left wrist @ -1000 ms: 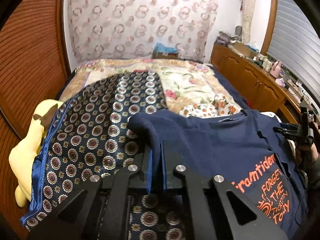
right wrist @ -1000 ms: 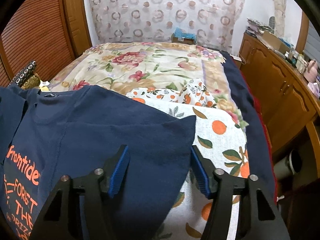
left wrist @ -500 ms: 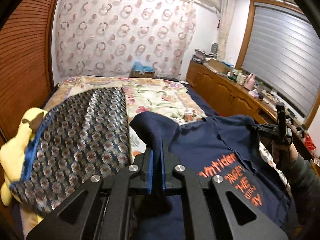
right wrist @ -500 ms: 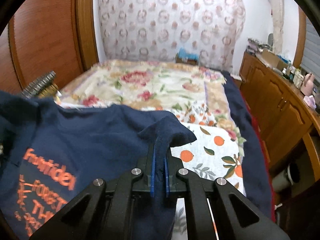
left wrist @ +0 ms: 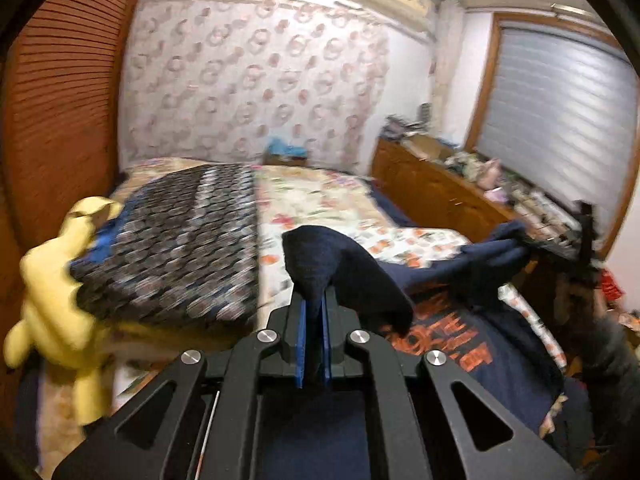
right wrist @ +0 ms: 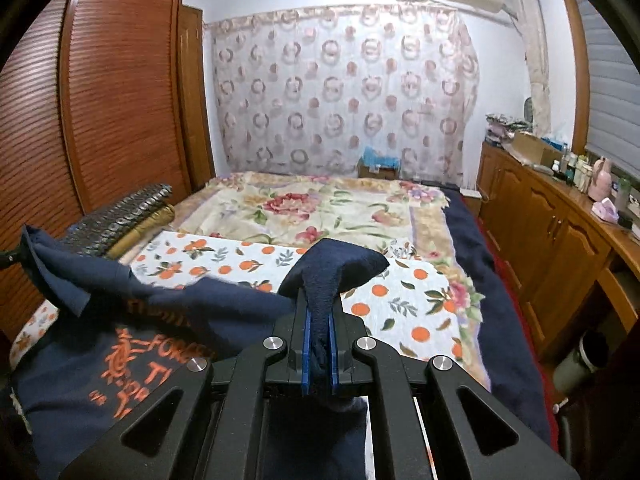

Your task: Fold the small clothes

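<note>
A navy T-shirt [left wrist: 472, 344] with orange lettering hangs lifted off the bed between both grippers. My left gripper [left wrist: 313, 312] is shut on one corner of the shirt, and a fold of cloth bulges above its blue pads. In the right wrist view my right gripper [right wrist: 320, 320] is shut on the other corner of the same T-shirt [right wrist: 100, 364]. The right gripper [left wrist: 556, 244] also shows at the right of the left wrist view, with cloth stretched to it and a sleeve below it.
Under the shirt lies an orange-print cloth [right wrist: 404, 300] on the floral bedspread [right wrist: 304, 208]. A dark patterned cover [left wrist: 180, 240] and a yellow soft toy [left wrist: 56, 292] sit at the bed's left. A wooden cabinet [right wrist: 560, 248] with clutter runs along the right wall.
The right gripper went from open around the shirt's edge to shut on it. Both grippers then lifted the shirt off the bed and tilted upward, so more of the room shows.
</note>
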Tool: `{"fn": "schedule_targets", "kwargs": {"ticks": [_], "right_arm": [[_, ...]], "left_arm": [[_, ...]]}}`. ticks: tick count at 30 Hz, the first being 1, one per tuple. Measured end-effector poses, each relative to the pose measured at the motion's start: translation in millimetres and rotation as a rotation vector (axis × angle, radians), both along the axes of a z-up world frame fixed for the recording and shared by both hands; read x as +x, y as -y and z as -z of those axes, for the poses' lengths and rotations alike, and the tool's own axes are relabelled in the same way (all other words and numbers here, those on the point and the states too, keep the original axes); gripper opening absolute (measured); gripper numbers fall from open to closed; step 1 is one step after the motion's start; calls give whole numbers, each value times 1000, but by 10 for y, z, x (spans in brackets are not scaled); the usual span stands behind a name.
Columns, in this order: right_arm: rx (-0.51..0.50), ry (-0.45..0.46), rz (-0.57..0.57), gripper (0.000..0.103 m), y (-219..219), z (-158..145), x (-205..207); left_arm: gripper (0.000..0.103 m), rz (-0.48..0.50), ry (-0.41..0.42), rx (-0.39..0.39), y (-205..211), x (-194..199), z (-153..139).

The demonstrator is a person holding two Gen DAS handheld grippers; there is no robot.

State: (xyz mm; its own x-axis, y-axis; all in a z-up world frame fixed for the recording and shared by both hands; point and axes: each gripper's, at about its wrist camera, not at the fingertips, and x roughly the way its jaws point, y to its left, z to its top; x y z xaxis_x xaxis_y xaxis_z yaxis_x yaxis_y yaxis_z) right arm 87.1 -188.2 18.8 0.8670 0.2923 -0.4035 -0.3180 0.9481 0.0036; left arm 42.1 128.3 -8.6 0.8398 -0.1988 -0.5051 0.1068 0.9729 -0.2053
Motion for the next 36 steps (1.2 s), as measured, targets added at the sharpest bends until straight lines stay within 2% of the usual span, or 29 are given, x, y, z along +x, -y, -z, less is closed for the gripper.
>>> {"fn": "schedule_targets", "kwargs": {"ticks": [3,5,10,15,19,23,27,33,34,36], "right_arm": [[37,37,-22,6,87,-42,-309],[43,47,-35,6,114,-34,-457],[39,28,-77,7,249,52,-745],[45,-17,-81,6,459,204,-1172],[64,-82,-40,6,641,468,-1487],[88,-203,-12,6,838,850,-1502],[88,-256,-13,7,920,982,-1466],[44,-262,-24,7,768,830,-1438],[40,-256,-22,7,747,806,-1434],[36,-242,-8,14,701,737,-1464]], "left_arm": [[7,-11,25,-27,-125,-235,-54],[7,-16,34,-13,-140,-355,-71],[7,-14,28,0,-137,-596,-27],[7,-27,-18,6,-151,-777,179],[7,-32,-105,36,-176,-844,562],[7,-41,-158,5,-239,-903,789],[7,-36,-162,5,-206,-996,823],[11,-35,-148,43,-196,-976,762],[13,-34,-140,56,-189,-976,730],[24,-37,-123,73,-192,-980,666]]}}
